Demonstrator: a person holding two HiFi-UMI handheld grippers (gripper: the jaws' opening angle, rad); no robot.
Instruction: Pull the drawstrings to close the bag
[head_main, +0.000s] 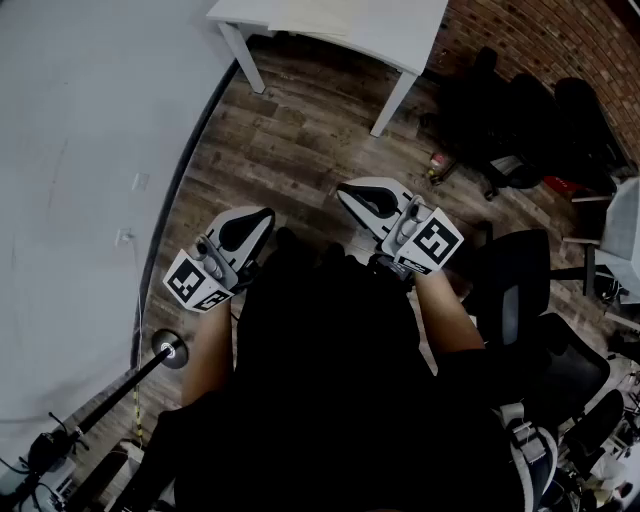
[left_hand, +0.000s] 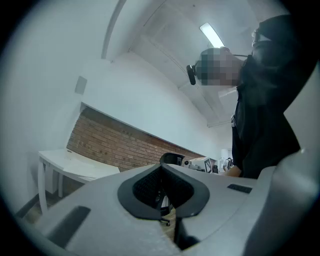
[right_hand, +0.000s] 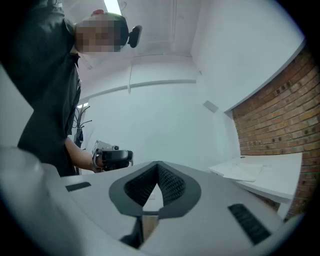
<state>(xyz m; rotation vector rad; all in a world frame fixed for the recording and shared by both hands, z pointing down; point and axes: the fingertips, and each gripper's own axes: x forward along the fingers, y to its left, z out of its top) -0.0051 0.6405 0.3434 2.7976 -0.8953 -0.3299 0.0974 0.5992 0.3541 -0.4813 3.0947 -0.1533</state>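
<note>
**Over the wooden floor (head_main: 290, 140), left gripper (head_main: 257, 220) and right gripper (head_main: 352, 192) closed on nothing**

Where the bag lies I cannot tell; no view lets me make it out. Both grippers are held side by side in front of the person's dark clothing (head_main: 330, 350), apart from each other and pointing forward. Each one has its jaws pressed together, with nothing between them. Beyond them a white table (head_main: 400, 30) stands near a brick wall (head_main: 560, 40). Black office chairs (head_main: 520, 290) stand at the person's right side, and a white wall (head_main: 70, 150) runs along the left.
</note>
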